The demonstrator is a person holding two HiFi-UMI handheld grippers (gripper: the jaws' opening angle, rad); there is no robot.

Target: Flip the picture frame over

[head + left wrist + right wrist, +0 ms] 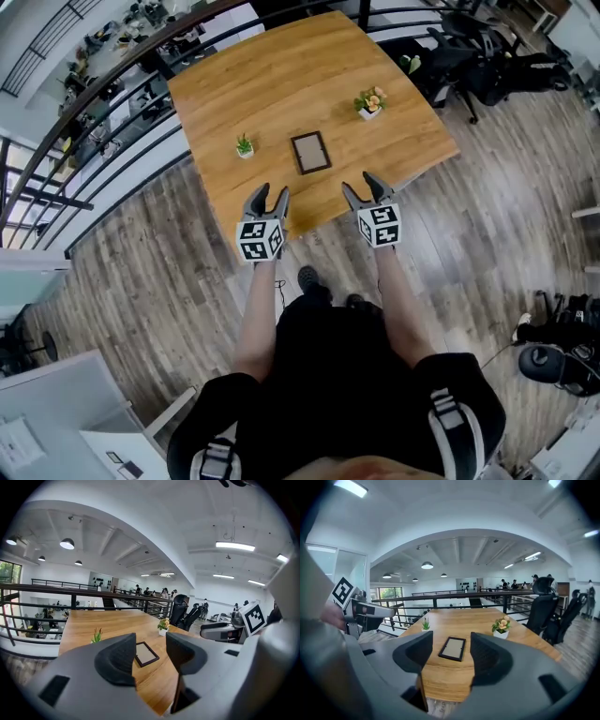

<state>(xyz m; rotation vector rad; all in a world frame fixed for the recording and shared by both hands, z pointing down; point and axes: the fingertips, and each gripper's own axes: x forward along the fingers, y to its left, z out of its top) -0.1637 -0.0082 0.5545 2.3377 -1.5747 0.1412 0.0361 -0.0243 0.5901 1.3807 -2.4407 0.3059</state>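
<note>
Head view: left gripper [269, 193] and right gripper [361, 185] both released, empty; picture frame [310, 152] lies ahead, between them.

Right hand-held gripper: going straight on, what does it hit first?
Likely the picture frame, flat on the table, centred between the open jaws of the right hand-held gripper; depth unclear, so bare table could come first.

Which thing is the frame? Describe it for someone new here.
On the wooden table, toward the near edge, the frame lies between a green plant and a flower pot. It is the only flat thing there: a dark-rimmed rectangle.
</note>
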